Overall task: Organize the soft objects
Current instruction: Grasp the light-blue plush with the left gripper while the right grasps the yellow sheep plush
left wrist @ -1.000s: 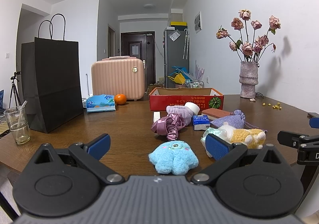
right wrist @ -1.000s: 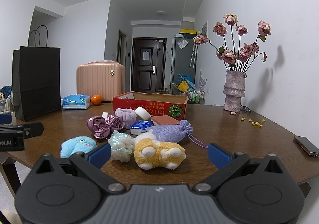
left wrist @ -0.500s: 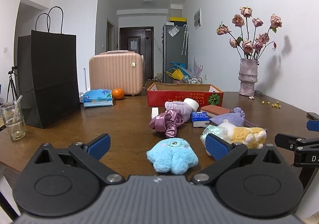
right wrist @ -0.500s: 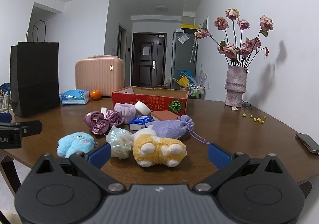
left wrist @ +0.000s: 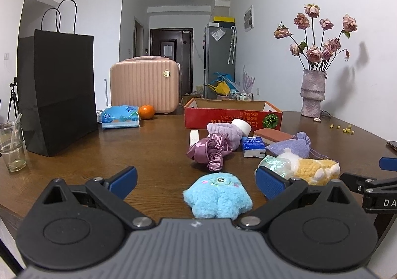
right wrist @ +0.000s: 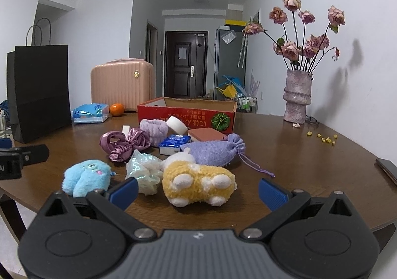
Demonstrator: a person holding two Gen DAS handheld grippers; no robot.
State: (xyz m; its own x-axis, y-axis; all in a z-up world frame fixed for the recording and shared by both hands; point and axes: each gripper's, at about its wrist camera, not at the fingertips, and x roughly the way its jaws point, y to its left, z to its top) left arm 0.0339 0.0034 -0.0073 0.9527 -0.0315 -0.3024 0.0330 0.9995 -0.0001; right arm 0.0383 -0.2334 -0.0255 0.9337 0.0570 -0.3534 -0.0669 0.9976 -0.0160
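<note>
Two plush toys lie on the desk [right wrist: 310, 167]: one blue [right wrist: 85, 177], one yellow and white [right wrist: 198, 183]. There are two scrunchies, one satin purple [right wrist: 124, 143] and one shimmery pale [right wrist: 145, 171], plus one lilac drawstring pouch [right wrist: 214, 152] and one fuzzy lilac band [right wrist: 153, 129]. One red cardboard box [right wrist: 186, 115], one black paper bag [right wrist: 38, 90], one pink suitcase [right wrist: 121, 85], one orange [right wrist: 116, 109], one vase [right wrist: 297, 96] and two tissue packs, a large one [right wrist: 90, 112] and a small one [right wrist: 175, 143], complete the count.

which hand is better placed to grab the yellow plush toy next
Right. The yellow plush toy lies centred just ahead of the open right hand-held gripper. The open left hand-held gripper faces the blue plush toy instead, with the yellow one off to its right.
</note>
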